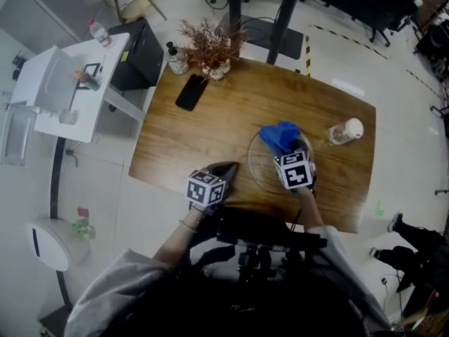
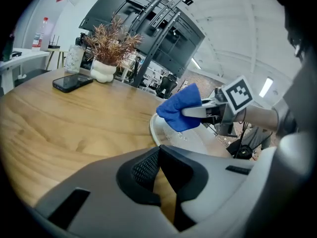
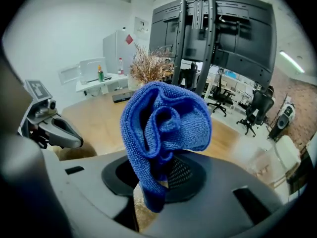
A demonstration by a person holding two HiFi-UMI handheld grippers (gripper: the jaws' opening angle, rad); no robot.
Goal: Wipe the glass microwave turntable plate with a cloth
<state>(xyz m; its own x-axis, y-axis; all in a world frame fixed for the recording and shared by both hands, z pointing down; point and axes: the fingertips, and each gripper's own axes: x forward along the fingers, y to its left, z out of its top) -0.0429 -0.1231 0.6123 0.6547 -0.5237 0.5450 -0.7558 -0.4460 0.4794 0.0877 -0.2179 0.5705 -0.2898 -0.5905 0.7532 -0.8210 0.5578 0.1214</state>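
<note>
The clear glass turntable plate [image 1: 261, 168] lies flat on the wooden table [image 1: 210, 132], right of centre; its rim [image 2: 154, 129] shows in the left gripper view. My right gripper [image 1: 289, 150] is shut on a bunched blue cloth [image 1: 280, 136] and holds it over the plate's far part. The cloth [image 3: 166, 125] fills the right gripper view, pinched between the jaws of the right gripper [image 3: 163, 175]. From the left it hangs as a blue wad [image 2: 181, 108]. My left gripper [image 1: 229, 168] rests shut and empty at the plate's left edge, its jaws [image 2: 158, 151] meeting over bare wood.
A clear bottle [image 1: 344, 131] lies on its side at the table's right. A black phone [image 1: 191, 92] and a dried plant in a white vase [image 1: 210, 48] stand at the far edge. A white side table [image 1: 70, 83] is to the left.
</note>
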